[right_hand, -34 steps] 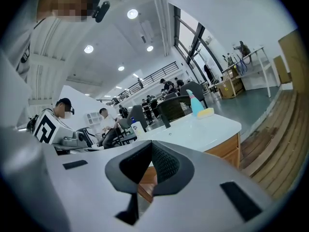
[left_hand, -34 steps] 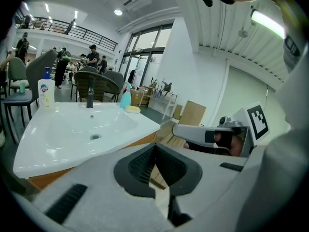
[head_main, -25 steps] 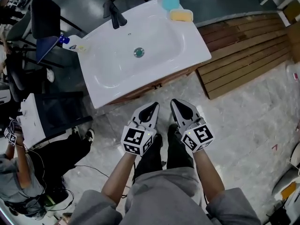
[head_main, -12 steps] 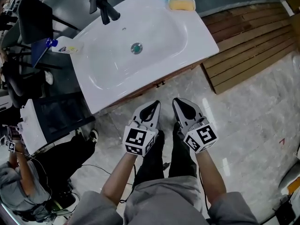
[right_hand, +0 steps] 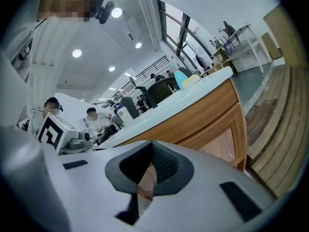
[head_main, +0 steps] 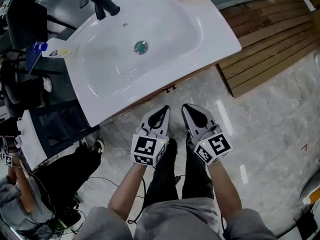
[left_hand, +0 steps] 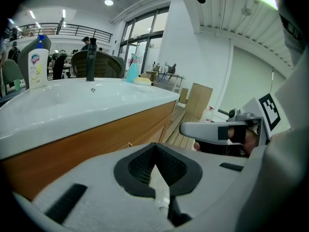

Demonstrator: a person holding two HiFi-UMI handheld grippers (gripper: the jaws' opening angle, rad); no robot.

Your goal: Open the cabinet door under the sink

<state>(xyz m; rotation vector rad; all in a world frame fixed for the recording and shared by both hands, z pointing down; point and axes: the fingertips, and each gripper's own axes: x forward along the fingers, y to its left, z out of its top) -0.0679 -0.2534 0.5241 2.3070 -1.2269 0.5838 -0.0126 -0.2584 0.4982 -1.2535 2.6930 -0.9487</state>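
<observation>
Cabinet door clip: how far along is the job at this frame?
Nothing done yet: the cabinet door under the sink looks closed. In hand: nothing; the left tongs and right tongs are both shut and empty, side by side, short of the cabinet front. Left to do: reach the door handle, grip it, pull the door open.

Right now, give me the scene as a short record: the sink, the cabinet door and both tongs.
sink: white, on a wooden cabinet, black faucet at the back
cabinet door: looks closed, handle under the sink's front edge
left tongs: shut, empty, short of the cabinet
right tongs: shut, empty, beside the left tongs
task: door not yet touched
</observation>
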